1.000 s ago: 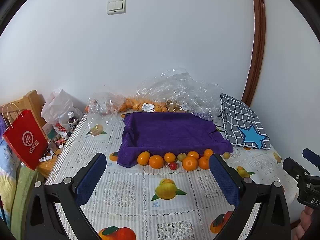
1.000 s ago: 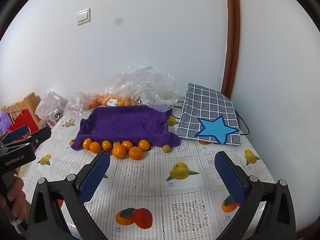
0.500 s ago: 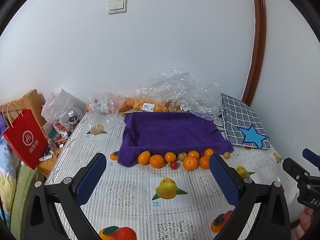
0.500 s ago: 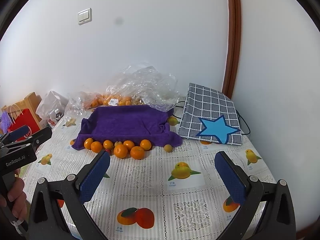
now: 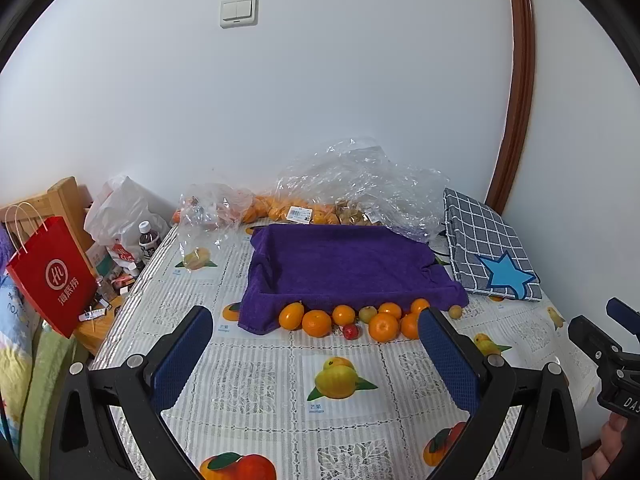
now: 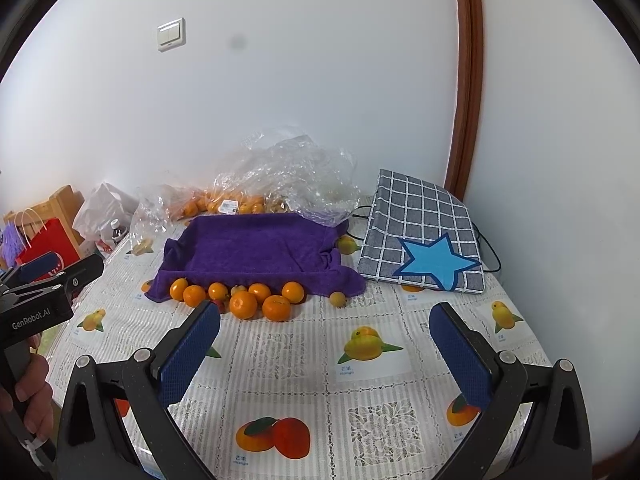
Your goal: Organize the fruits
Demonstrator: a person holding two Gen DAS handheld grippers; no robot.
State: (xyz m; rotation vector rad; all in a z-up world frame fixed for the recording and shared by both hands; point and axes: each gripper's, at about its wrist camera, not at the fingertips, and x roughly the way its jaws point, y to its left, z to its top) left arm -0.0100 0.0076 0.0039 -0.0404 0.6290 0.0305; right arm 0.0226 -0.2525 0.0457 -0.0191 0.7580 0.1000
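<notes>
Several oranges lie in a row on the table along the front edge of a purple towel-lined tray. A small red fruit and a small green fruit lie among them, and a small yellow fruit lies to their right. The row also shows in the right wrist view, before the tray. My left gripper is open and empty, hovering short of the row. My right gripper is open and empty, farther right.
Clear plastic bags with more oranges lie behind the tray against the wall. A grey checked pad with a blue star lies at the right. A red paper bag, a bottle and clutter stand left of the table.
Both grippers have drifted slightly towards the fruit. Nothing on the table has moved.
</notes>
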